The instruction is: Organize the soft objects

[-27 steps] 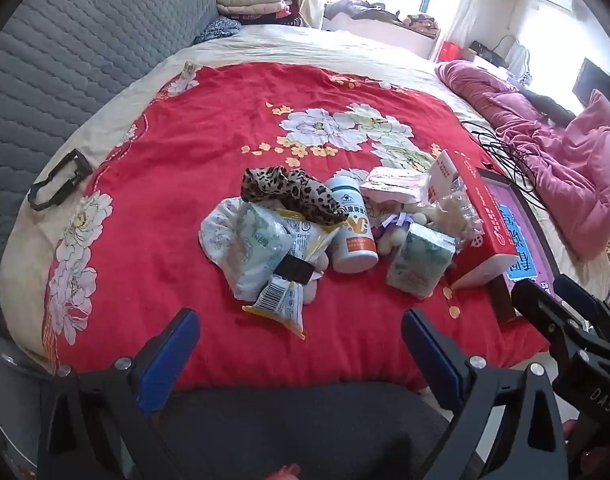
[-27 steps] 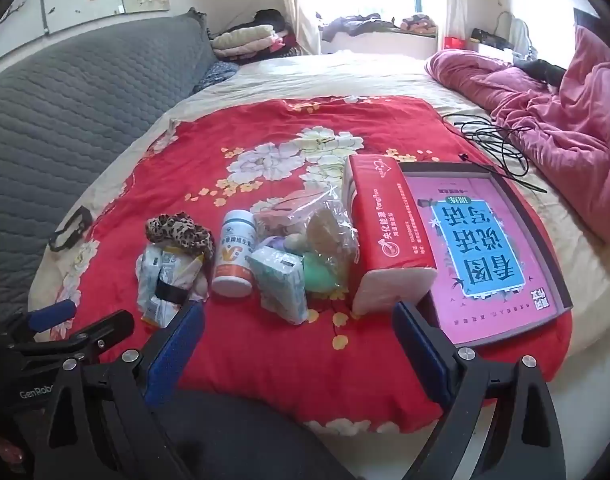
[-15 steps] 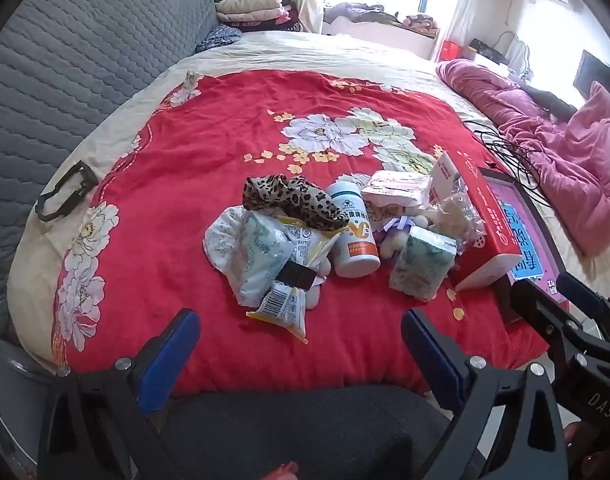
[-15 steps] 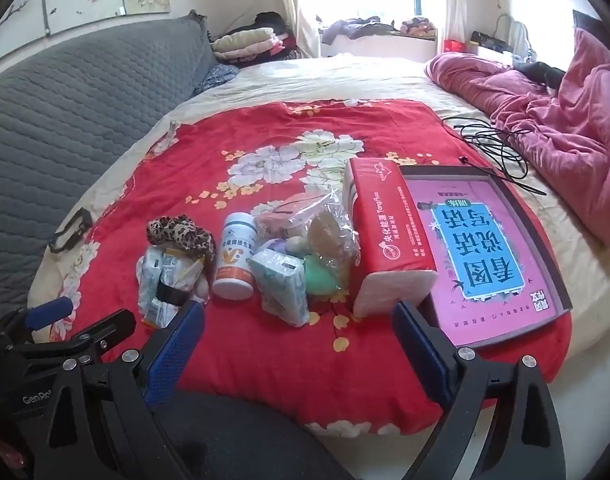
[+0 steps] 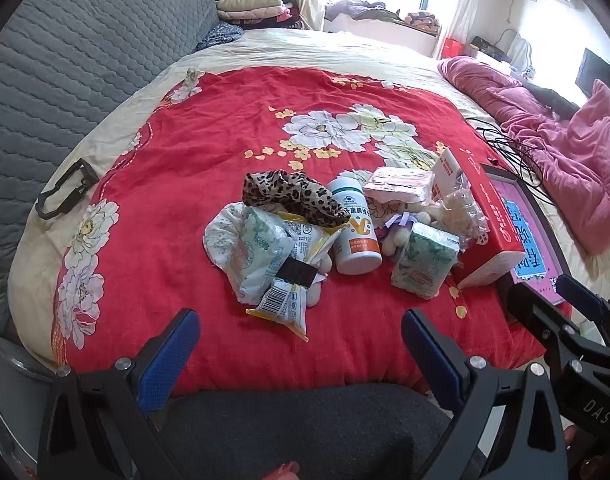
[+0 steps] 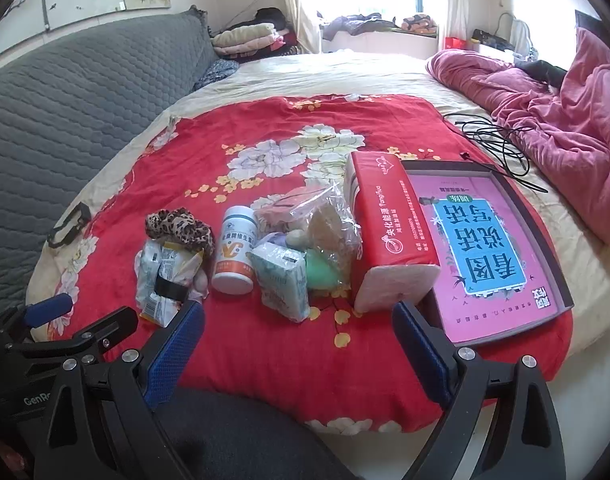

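A pile of small items lies on the red flowered blanket (image 5: 193,168): a leopard-print cloth (image 5: 293,196), white tissue packs (image 5: 261,256) (image 5: 425,264), a snack packet (image 5: 285,304), a white bottle (image 5: 355,228), a clear bag with soft toys (image 6: 329,236) and a red tissue pack (image 6: 389,236). A shallow tray with a pink and blue sheet (image 6: 489,248) lies to the right. My left gripper (image 5: 299,356) is open and empty, below the pile. My right gripper (image 6: 297,344) is open and empty, near the blanket's front edge.
A grey quilted headboard (image 5: 65,80) runs along the left. A black clip (image 5: 65,192) lies at the bed's left edge. Black cables (image 6: 497,140) and a pink duvet (image 6: 565,120) lie at the right. A dark seat (image 5: 305,428) is under both grippers.
Both views have shifted slightly, so the pile sits a little higher and closer. Both grippers stay open. Nothing on the bed has moved.
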A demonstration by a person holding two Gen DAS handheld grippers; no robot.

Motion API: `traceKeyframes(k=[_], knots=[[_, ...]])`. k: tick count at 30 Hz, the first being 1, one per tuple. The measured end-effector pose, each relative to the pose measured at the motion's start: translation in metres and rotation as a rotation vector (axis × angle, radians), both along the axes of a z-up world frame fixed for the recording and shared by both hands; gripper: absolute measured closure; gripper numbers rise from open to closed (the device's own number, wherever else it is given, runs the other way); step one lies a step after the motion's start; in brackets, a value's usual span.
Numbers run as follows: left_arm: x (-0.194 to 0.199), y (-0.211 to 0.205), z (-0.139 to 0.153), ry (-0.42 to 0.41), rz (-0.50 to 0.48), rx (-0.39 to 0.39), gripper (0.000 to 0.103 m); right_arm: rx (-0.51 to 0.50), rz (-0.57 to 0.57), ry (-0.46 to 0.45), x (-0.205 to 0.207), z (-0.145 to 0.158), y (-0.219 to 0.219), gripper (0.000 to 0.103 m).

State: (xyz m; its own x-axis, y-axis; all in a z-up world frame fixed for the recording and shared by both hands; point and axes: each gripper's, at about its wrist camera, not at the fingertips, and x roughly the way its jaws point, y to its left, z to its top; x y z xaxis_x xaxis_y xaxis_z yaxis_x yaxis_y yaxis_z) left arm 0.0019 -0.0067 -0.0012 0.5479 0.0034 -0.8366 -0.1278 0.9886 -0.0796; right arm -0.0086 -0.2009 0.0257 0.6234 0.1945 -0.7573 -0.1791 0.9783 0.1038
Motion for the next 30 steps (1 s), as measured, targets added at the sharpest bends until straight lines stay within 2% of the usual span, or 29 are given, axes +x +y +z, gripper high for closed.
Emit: traceKeyframes(k=[30], knots=[[0.0029, -0.0019, 0.0023, 0.006, -0.006, 0.009, 0.002, -0.022, 0.030, -0.010, 0.0000, 0.0027, 0.0086, 0.008]])
